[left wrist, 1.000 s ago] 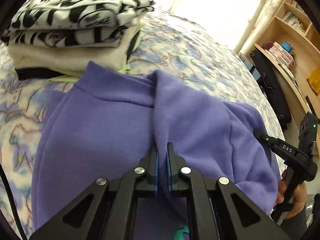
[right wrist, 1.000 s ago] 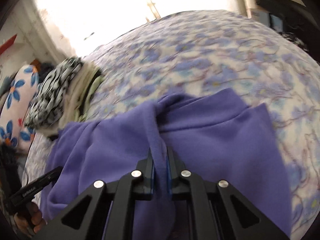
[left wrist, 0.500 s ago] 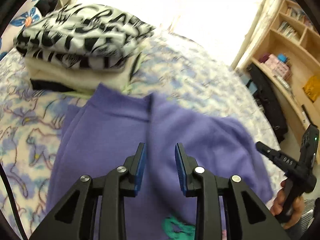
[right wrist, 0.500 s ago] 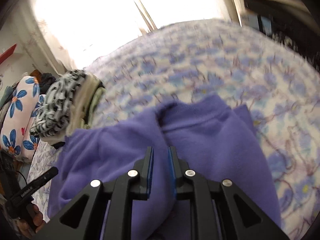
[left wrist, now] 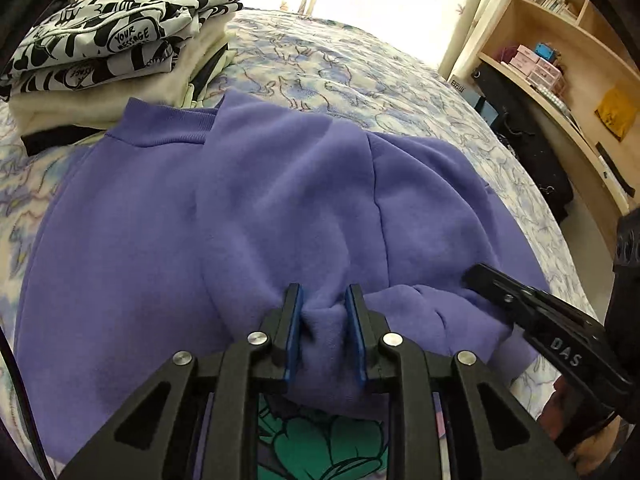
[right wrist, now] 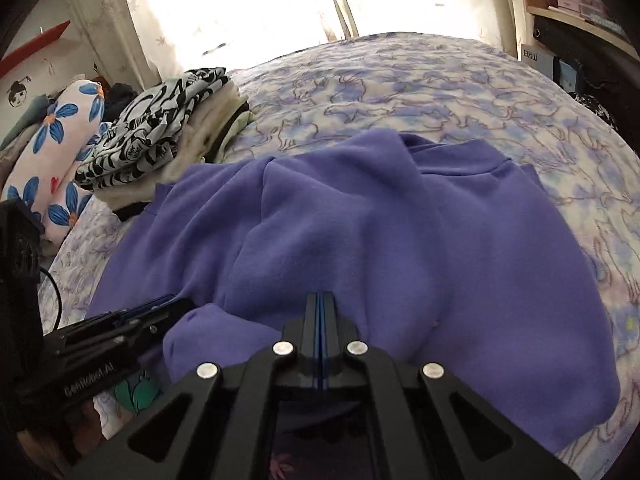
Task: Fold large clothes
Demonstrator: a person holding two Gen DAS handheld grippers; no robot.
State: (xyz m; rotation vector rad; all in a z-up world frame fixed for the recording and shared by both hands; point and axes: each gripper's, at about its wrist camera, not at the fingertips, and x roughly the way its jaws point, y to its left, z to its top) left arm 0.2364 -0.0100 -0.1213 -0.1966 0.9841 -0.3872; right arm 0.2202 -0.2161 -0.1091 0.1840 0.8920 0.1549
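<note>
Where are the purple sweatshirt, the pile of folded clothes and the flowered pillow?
purple sweatshirt point(left wrist: 160, 240), left wrist view, flat left body panel.
pile of folded clothes point(left wrist: 100, 40), left wrist view, black-and-white top garment.
flowered pillow point(right wrist: 60, 132), right wrist view, its middle.

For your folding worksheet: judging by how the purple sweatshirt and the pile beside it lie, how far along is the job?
Done: a stack of folded clothes sits on the bed, and one side of the purple sweatshirt is laid over its middle. In hand: the left gripper pinches a bunch of its near edge; the right gripper is shut at the near edge. Left: finishing the fold and stacking it.
</note>
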